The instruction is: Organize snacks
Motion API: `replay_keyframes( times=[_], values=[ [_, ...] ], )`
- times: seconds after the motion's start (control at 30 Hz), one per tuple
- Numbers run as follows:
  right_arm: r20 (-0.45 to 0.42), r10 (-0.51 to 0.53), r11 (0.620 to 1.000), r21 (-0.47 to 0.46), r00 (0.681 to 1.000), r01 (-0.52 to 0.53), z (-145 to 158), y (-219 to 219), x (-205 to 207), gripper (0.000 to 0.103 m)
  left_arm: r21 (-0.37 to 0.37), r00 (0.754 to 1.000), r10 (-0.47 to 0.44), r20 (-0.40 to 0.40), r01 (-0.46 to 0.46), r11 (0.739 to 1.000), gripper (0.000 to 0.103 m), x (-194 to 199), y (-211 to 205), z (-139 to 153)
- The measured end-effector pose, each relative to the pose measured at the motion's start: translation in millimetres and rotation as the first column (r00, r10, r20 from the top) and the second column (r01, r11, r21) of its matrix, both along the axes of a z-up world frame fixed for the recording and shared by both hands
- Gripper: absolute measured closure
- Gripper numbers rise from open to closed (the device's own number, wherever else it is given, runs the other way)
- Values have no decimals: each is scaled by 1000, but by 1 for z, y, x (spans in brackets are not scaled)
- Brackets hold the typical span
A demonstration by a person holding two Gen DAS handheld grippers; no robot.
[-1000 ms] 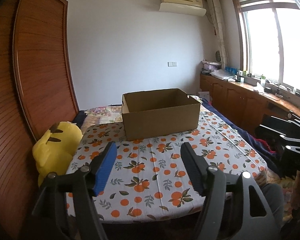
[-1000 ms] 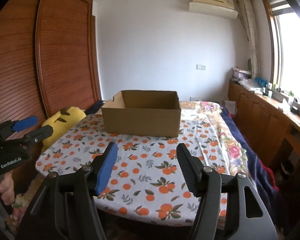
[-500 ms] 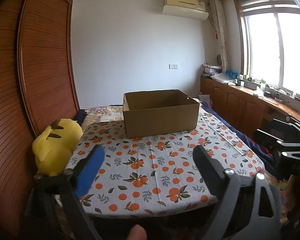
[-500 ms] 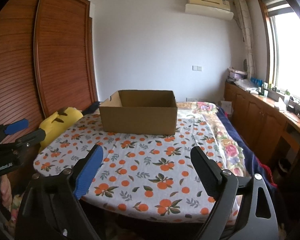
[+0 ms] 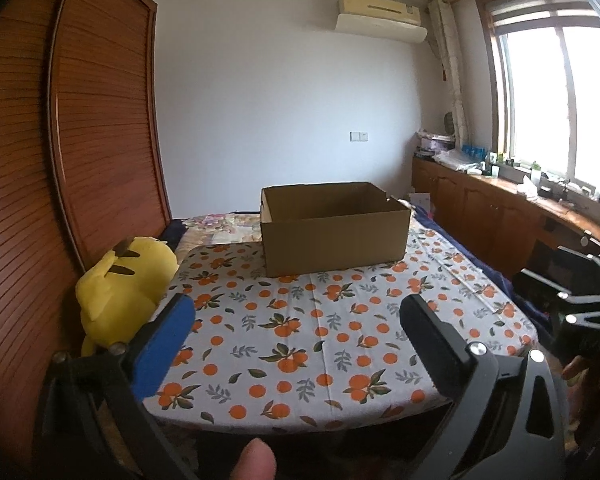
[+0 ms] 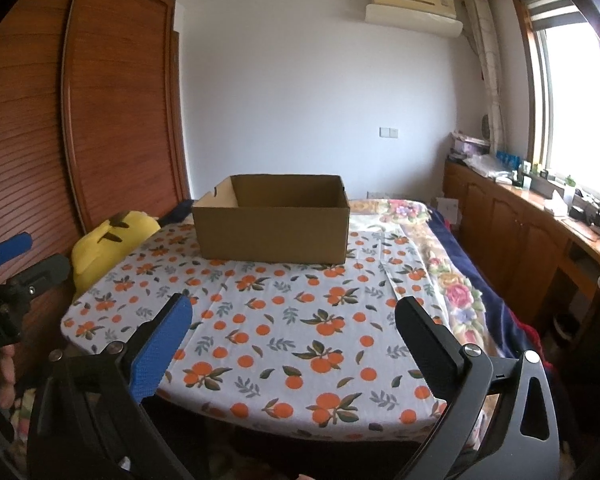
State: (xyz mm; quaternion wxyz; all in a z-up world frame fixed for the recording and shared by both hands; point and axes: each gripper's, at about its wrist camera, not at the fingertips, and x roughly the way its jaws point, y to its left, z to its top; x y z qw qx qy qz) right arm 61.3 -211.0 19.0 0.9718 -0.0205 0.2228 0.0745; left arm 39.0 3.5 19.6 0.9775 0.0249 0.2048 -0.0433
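Snacks are nowhere in view, only a light, stiff cardboard box (image 5: 334, 228) ahead of both spread, empty jaws, best gripped by its rim.

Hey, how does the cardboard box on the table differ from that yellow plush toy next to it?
The cardboard box is brown, rigid and straight-edged; the yellow plush toy is soft, rounded and bright yellow with dark markings. The cardboard box stands on the orange-print tablecloth with its top open; the yellow plush toy sits off the table's left edge, against the wooden wardrobe. The box looks larger. Neither is touched by a gripper.
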Motion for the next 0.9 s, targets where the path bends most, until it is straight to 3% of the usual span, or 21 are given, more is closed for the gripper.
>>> replay_keyframes(
  times=[0.9],
  values=[
    [20,-28,1000,-10,999,28,-4,-1,-5,0,5,1000,24,-11,-24,1000,0,-1,7,-7]
  ],
)
